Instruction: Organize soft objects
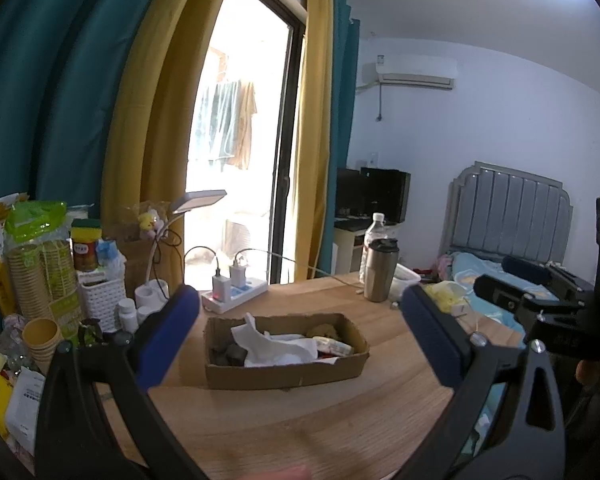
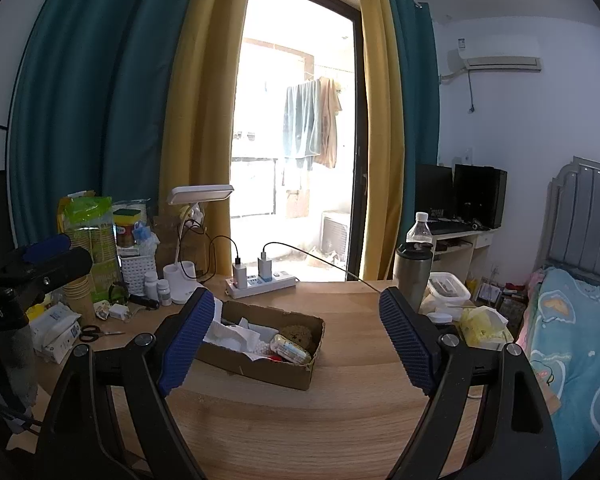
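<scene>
Left wrist view: cardboard box (image 1: pixel 286 374) mid-table holds white cloth (image 1: pixel 276 346), likely light and limp, best pinched at a raised fold; left gripper (image 1: pixel 300 334) and right gripper (image 2: pixel 296 346) gape wide, empty.

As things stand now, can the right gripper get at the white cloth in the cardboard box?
Probably yes. The right gripper is open and empty, the cardboard box has no lid, and the white cloth lies on top with only bare table before it.

Daylight thru balcony door (image 2: pixel 300 128) blown out; room dimmer; fisheye bends edges w/ dark corners; slight blur
</scene>
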`<state>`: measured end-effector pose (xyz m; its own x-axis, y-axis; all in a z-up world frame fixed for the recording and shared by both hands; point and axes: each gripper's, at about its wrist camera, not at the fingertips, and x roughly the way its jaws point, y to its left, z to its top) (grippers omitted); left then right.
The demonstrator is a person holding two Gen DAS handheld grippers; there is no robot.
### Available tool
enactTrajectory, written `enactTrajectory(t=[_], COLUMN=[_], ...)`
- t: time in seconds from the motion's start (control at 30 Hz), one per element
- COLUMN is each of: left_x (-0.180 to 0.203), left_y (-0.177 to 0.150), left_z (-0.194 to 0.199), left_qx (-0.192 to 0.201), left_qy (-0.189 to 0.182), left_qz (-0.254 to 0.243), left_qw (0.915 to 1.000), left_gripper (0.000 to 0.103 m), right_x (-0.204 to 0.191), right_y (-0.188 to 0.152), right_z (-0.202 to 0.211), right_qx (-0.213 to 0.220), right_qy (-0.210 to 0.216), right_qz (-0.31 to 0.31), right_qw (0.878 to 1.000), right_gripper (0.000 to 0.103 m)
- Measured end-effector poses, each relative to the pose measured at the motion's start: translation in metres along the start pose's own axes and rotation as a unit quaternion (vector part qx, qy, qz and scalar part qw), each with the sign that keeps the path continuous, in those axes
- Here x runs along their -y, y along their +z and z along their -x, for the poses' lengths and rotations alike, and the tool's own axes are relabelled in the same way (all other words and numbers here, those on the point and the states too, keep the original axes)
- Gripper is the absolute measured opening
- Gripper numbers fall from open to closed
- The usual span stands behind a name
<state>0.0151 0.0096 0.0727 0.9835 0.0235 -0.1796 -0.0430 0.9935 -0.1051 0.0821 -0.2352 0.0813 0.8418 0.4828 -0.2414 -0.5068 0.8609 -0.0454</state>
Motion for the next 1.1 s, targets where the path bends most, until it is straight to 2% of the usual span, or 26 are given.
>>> enactTrajectory(t=[1.1], left_x=[0.0034], left_y=[-0.0072], left_z=[-0.0051], left_qx=[-0.005], left_qy=[-0.004], left_qz=[-0.008], left_qw=[0.9999], left_gripper=[0.102], right_x=[-0.0018], right_y=[-0.0031], right_z=[-0.0008], right_qx=[-0.004], right_qy=[-0.001], right_qz=[-0.002], right_qw=[1.0], right_gripper=[0.087])
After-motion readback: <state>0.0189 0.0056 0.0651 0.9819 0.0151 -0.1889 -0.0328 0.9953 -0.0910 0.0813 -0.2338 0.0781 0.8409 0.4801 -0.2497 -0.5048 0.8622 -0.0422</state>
